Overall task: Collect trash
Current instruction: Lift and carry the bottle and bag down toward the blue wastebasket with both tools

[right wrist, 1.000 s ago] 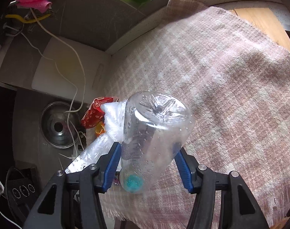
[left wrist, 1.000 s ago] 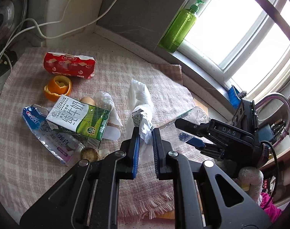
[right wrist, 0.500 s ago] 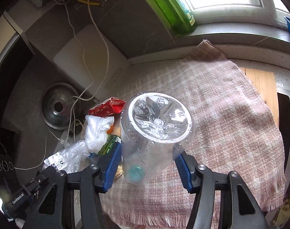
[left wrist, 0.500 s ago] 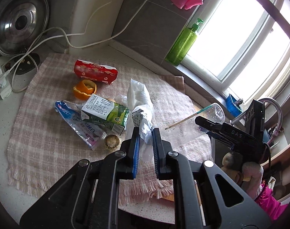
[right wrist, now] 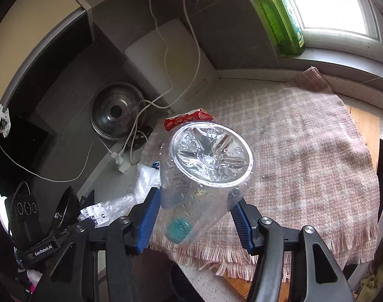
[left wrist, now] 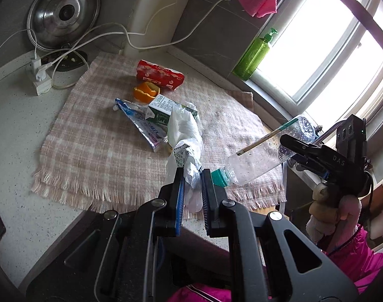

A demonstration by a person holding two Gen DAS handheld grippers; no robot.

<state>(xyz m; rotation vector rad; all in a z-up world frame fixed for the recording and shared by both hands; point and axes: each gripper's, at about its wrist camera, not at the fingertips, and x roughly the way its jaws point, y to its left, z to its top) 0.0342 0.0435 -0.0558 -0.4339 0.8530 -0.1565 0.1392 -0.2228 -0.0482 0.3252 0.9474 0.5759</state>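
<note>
My left gripper (left wrist: 191,176) is shut on a crumpled white plastic bag (left wrist: 184,136), lifted above the checked cloth (left wrist: 95,141). My right gripper (right wrist: 195,202) is shut on a clear plastic bottle (right wrist: 206,166) with a teal cap, held in the air base-forward; in the left wrist view the bottle (left wrist: 262,156) hangs cap-down beside the right gripper (left wrist: 297,151). On the cloth lie a red packet (left wrist: 160,76), an orange peel (left wrist: 146,91), a green-white milk carton (left wrist: 161,112) and a flattened toothpaste tube (left wrist: 141,125). A thin stick (left wrist: 264,138) shows behind the bottle.
A green soap bottle (left wrist: 254,55) stands on the window sill. A steel lid (left wrist: 63,15), a white board (left wrist: 156,12), cables and a plug strip (left wrist: 40,78) sit at the back left. The counter edge runs just below the cloth's fringe. A hand in a pink sleeve (left wrist: 335,216) holds the right gripper.
Both grippers have pulled back and risen from the cloth, carrying the bag and the bottle. The bottle rolled so that its base faces the right wrist camera.
</note>
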